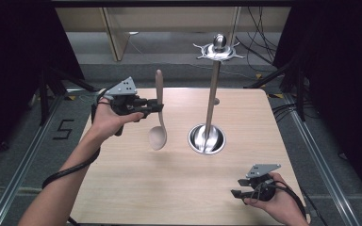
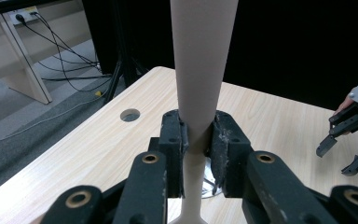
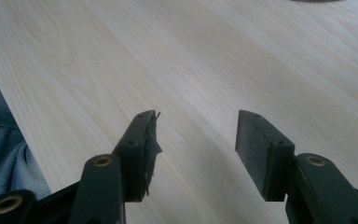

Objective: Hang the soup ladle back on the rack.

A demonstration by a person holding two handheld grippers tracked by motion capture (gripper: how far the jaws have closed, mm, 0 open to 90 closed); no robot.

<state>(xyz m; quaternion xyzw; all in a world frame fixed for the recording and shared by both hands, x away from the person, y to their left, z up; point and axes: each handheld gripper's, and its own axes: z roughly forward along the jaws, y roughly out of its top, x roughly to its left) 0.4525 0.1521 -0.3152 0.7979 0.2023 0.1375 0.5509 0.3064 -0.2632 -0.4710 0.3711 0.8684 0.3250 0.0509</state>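
A pale wooden spoon hangs upright above the table, bowl down, its handle pinched by my left gripper. In the left gripper view the handle runs between the two black pads, which press on it from both sides. A metal stand with a round base and a hooked top disc rises from the table's middle right, a hand's width right of the spoon. My right gripper rests low near the front right corner, jaws apart, nothing between its pads.
The light wood table has a small round hole near its far edge. Dark tripod legs and cables lie on the floor beyond and beside the table. A denim-clad leg lies beside the table edge in the right gripper view.
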